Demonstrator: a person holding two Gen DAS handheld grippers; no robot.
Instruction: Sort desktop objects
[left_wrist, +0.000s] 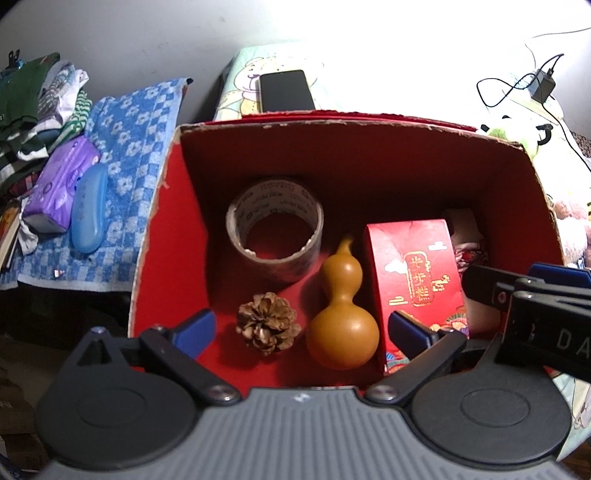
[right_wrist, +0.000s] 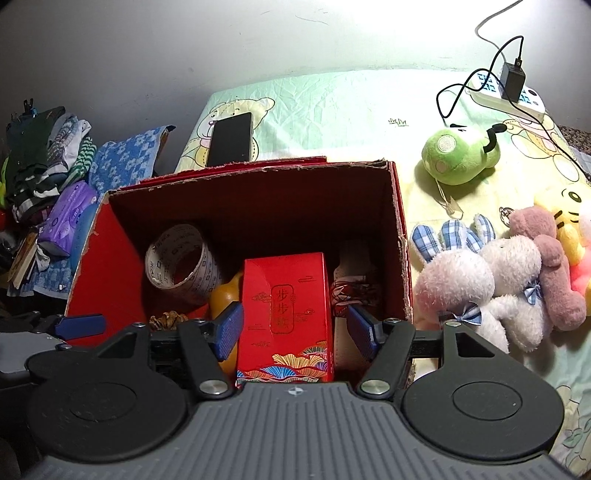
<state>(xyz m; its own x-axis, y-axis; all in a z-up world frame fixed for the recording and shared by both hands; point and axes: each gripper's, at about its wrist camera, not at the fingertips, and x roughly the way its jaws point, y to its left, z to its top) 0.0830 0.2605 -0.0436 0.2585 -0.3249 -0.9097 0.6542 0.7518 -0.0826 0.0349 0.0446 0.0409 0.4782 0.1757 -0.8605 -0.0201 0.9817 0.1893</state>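
Observation:
An open red cardboard box holds a tape roll, a pine cone, a tan gourd, an upright red gift packet and a white pouch with red cord. My left gripper hangs over the box's near side, open wide above the pine cone and gourd. My right gripper is open with the red packet standing between its blue pads; a gap shows on the right side. The right gripper's fingers also show at the right edge of the left wrist view.
Behind the box a black phone lies on the cartoon sheet. Right of it are a green plush, several plush animals and a power strip with charger. On the left, a blue checked towel carries a purple tissue pack, with clothes beyond.

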